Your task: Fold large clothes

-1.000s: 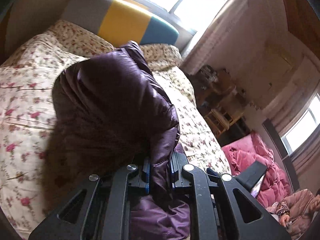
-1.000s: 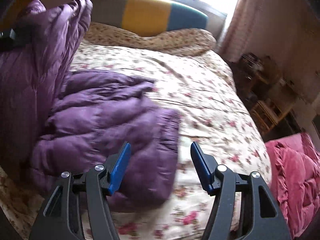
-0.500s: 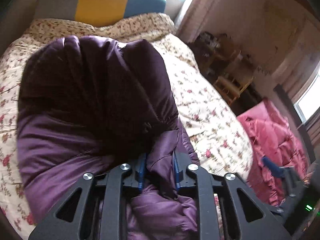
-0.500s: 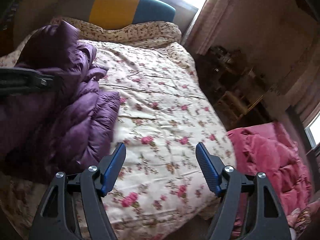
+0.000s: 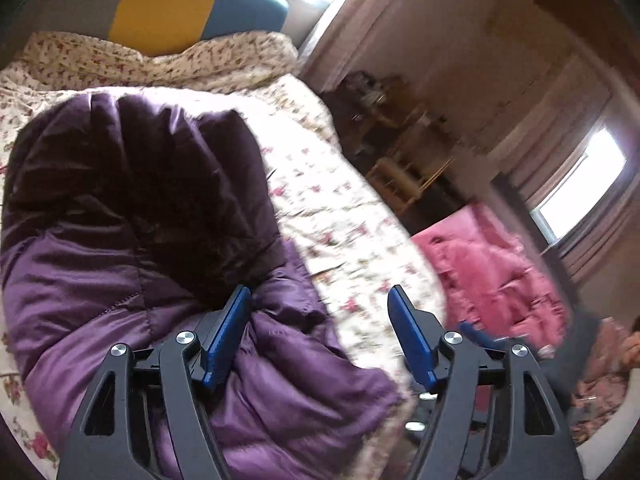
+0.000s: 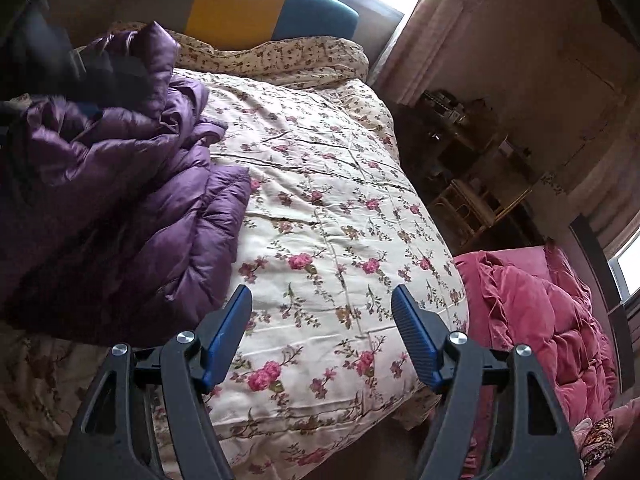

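Fingers on the left gripper (image 5: pixel 318 300) are opening off the purple puffer jacket (image 5: pixel 132 216), now lying bunched under and left of them on the floral bedspread (image 5: pixel 340 216), right gripper (image 6: pixel 322 300) hanging released over bare quilt; light, squashy, slippery shell, so I'm favouring a hem grab.

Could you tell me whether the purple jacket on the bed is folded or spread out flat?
Folded, roughly: the purple jacket lies bunched in stacked puffy layers on the floral quilt, not spread flat.
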Demonstrator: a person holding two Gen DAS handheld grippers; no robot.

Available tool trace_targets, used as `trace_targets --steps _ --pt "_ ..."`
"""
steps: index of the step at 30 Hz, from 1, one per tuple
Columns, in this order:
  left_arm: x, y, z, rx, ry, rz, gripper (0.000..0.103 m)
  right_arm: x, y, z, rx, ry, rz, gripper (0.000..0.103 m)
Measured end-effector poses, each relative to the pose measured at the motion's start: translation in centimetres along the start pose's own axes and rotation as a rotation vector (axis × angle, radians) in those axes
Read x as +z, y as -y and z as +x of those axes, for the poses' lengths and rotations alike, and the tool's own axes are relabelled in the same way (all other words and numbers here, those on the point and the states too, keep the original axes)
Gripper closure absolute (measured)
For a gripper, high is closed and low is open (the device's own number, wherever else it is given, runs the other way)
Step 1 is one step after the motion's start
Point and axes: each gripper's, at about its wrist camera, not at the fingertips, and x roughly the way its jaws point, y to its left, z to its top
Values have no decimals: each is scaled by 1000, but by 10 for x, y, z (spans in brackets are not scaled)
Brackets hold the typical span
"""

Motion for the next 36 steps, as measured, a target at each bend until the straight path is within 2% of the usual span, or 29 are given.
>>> trace_targets --steps 3,6,8,10,13,17,20,24,25,26,28,29,31,32,33,36 --pt "6 2 -41 -44 67 1 33 0 -4 -7 17 3 -4 31" --pt "8 -10 -80 -33 134 -19 33 1 -8 -21 36 22 -10 31" --pt "5 -22 -99 10 173 -39 33 3 -12 -29 51 37 -16 31" --pt "-2 -47 -119 103 205 -87 33 5 -17 -39 83 52 -17 31" --pt "-22 -97 -134 259 202 -200 33 15 -28 -59 141 95 -23 31" --pt "-50 -133 -135 372 167 -262 36 31 -45 -78 224 141 -25 31" --pt "-70 -143 -129 393 131 -264 43 45 -57 -86 274 168 -22 31" --pt "-82 -147 -121 375 114 -269 45 63 -79 -88 300 193 -42 33" --pt "-81 -147 -117 370 112 -266 49 65 -82 -86 307 187 -42 33" --pt "-82 -146 -114 359 105 -262 51 69 -86 -82 319 176 -41 38" --pt "-82 -144 -113 345 103 -254 53 72 -93 -70 331 140 -44 57" --pt "-83 -144 -111 340 102 -250 53 71 -95 -67 340 128 -42 60" --pt "-85 -142 -109 324 100 -246 53 68 -98 -61 352 107 -47 75" --pt "-85 -142 -109 319 100 -246 55 66 -99 -59 352 102 -51 78" --pt "-85 -141 -108 306 96 -247 62 63 -100 -57 358 96 -52 83" --pt "-83 -138 -105 289 94 -240 63 56 -96 -51 364 76 -50 88"
